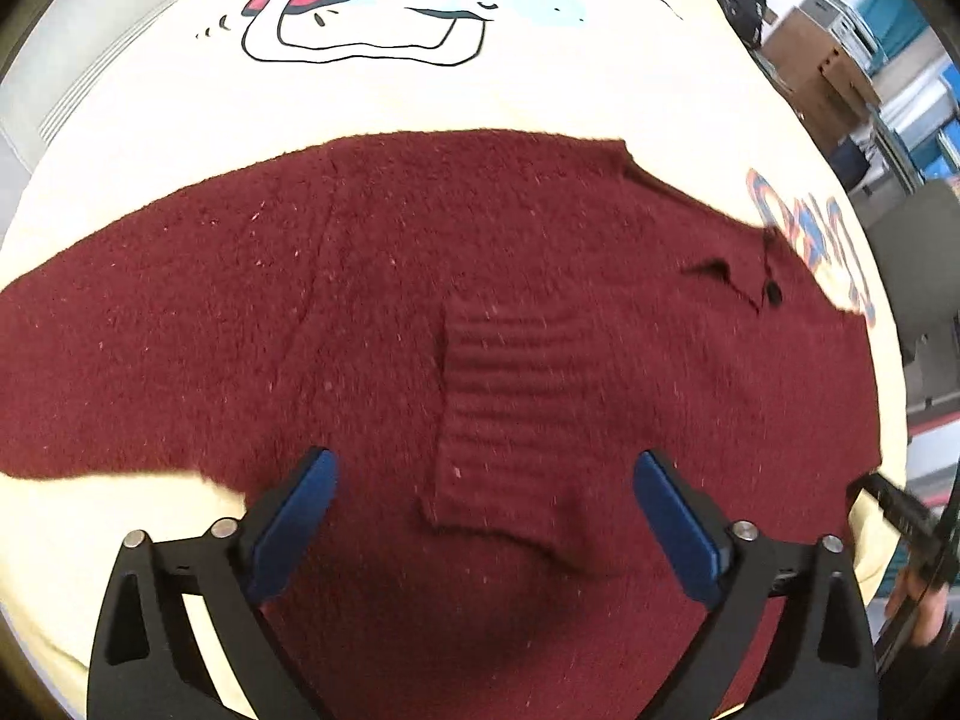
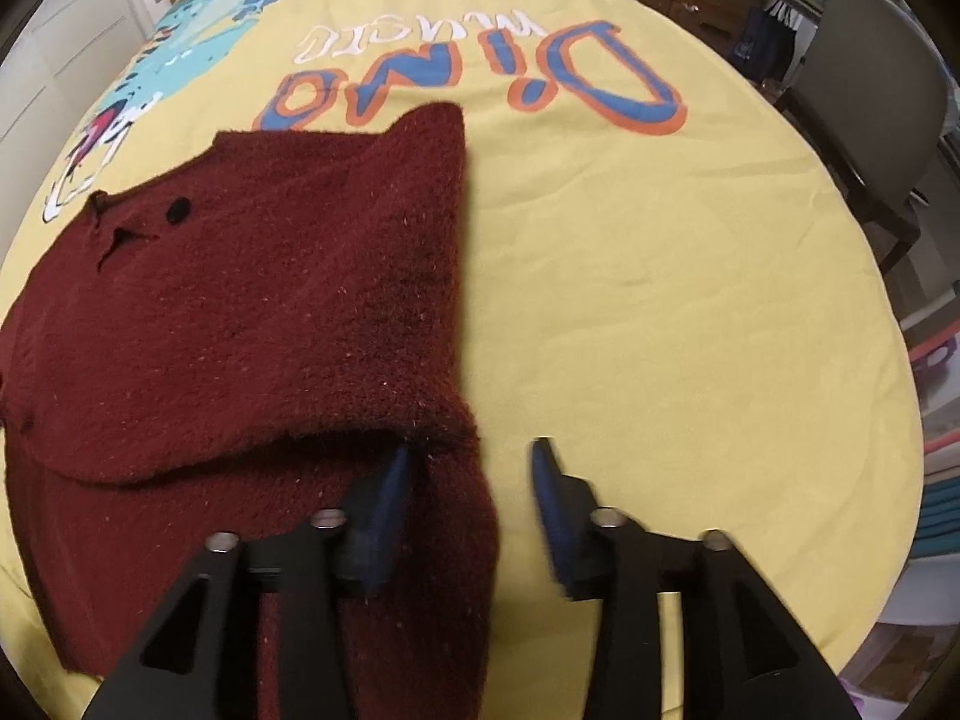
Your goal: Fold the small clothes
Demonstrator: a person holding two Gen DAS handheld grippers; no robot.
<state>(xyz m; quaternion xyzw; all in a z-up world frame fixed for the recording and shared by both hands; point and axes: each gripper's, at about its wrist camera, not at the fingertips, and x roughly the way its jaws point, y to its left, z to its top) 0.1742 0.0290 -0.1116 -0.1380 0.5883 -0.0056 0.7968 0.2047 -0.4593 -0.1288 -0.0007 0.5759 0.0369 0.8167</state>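
A dark red knitted sweater (image 1: 420, 312) lies flat on a yellow printed cloth (image 1: 420, 102). One sleeve is folded over the body, its ribbed cuff (image 1: 510, 396) lying in the middle. My left gripper (image 1: 483, 468) is open above the sweater, with the cuff between its blue pads. In the right wrist view the sweater (image 2: 252, 312) lies at the left, folded along its right edge. My right gripper (image 2: 471, 462) is open at that edge. Its left pad (image 2: 390, 480) touches the fold and its right pad (image 2: 546, 480) is over the cloth (image 2: 660, 300).
The cloth carries a cartoon face (image 1: 360, 18) and the word "Dino" (image 2: 480, 78). Cardboard boxes (image 1: 822, 72) and shelves stand beyond the table on the right. A grey chair (image 2: 870, 96) stands at the table's far right. The right gripper's tip (image 1: 900, 510) shows at the left view's edge.
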